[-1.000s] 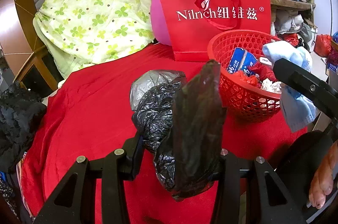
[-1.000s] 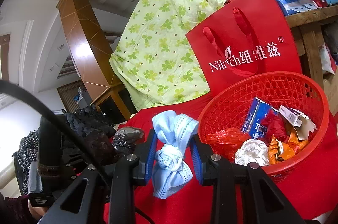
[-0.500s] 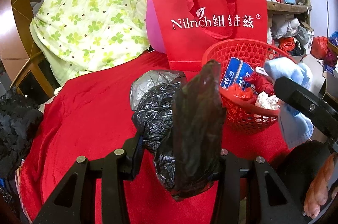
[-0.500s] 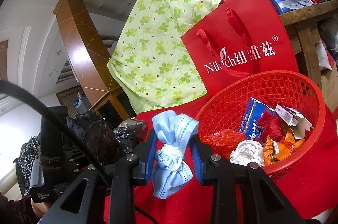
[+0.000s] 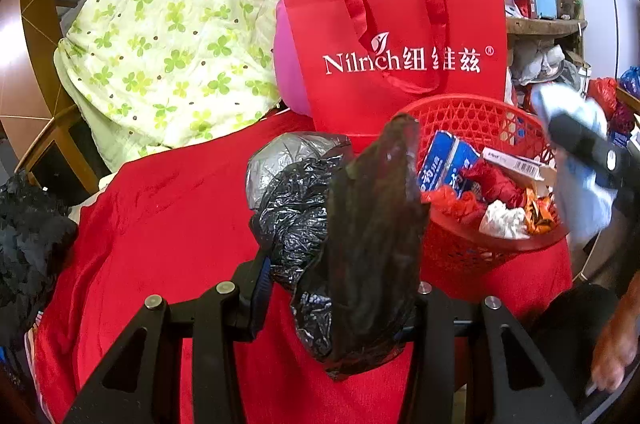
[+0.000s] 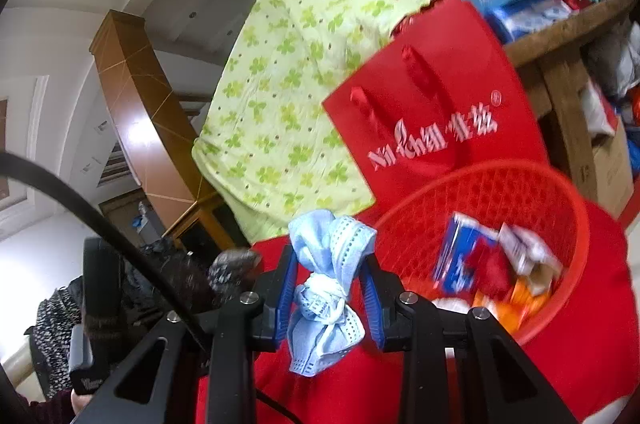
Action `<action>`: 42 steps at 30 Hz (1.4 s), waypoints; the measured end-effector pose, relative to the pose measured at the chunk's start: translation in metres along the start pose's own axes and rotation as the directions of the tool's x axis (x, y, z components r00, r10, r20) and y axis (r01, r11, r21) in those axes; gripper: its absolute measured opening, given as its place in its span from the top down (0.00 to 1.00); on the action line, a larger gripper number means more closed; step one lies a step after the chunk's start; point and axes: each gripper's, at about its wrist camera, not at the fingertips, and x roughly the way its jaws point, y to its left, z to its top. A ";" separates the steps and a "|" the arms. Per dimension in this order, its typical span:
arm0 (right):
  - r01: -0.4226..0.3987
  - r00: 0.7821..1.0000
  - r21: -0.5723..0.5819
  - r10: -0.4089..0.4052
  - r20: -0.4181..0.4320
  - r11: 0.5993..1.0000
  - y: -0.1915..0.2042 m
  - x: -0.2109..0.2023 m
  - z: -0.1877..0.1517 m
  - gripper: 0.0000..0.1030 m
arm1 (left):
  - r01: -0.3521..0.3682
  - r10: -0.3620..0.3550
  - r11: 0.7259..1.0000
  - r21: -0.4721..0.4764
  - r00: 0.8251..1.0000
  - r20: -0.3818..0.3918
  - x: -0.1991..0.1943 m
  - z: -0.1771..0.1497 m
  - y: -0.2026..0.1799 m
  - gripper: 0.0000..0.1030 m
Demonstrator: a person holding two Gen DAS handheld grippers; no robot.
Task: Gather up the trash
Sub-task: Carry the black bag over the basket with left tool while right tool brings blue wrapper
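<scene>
My left gripper (image 5: 340,288) is shut on a crumpled black plastic bag (image 5: 352,248), held above the red cloth just left of the red mesh basket (image 5: 472,115). My right gripper (image 6: 330,288) is shut on a knotted light blue face mask (image 6: 328,284), held left of the basket (image 6: 568,195), which holds wrappers, a blue packet (image 6: 460,256) and crumpled paper. The right gripper with the mask also shows at the right edge of the left wrist view (image 5: 576,159). The left gripper with the bag shows blurred at the left of the right wrist view (image 6: 224,272).
A red paper gift bag (image 5: 400,51) stands behind the basket. A green-flowered quilt (image 5: 192,23) is piled behind the red cloth (image 5: 160,216). Cluttered wooden shelves (image 6: 560,35) stand at the right. A dark cloth heap (image 5: 28,236) lies at the left.
Both grippers have moved toward the basket with their loads; the basket is larger and lower in both views. The right wrist view has tilted and blurred from motion.
</scene>
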 end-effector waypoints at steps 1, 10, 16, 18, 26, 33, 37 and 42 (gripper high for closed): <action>0.005 1.000 -0.005 -0.005 0.014 1.000 0.000 0.000 0.006 0.67 | -0.001 0.001 1.000 0.001 1.000 0.007 -0.001 0.002 0.000 0.53; 0.032 0.998 0.007 -0.032 0.054 0.999 -0.004 0.020 0.083 0.67 | 0.015 -0.015 1.000 0.000 0.999 0.041 -0.002 0.027 -0.004 0.53; 0.037 0.994 0.042 -0.041 0.097 0.998 -0.015 0.040 0.135 0.67 | 0.033 -0.034 0.999 0.017 0.996 0.078 -0.001 0.056 -0.013 0.53; 0.084 0.989 0.028 -0.087 0.118 0.996 -0.029 0.036 0.136 0.67 | 0.045 -0.046 0.999 0.017 0.995 0.085 0.001 0.064 -0.016 0.53; 0.135 0.983 0.182 -0.155 0.101 0.974 -0.115 0.010 0.120 0.67 | 0.157 -0.156 0.988 -0.012 0.987 0.042 0.036 0.084 -0.048 0.53; 0.105 0.991 0.208 -0.120 0.062 0.972 -0.137 0.009 0.110 0.67 | 0.168 -0.168 0.986 0.002 0.986 0.011 0.050 0.087 -0.071 0.53; 0.092 0.992 0.200 -0.107 0.065 0.975 -0.135 0.012 0.105 0.67 | 0.159 -0.159 0.987 0.004 0.987 0.007 0.052 0.087 -0.074 0.53; 0.076 0.994 0.190 -0.091 0.068 0.979 -0.125 0.017 0.106 0.67 | 0.152 -0.152 0.988 -0.001 0.988 0.009 0.051 0.086 -0.073 0.53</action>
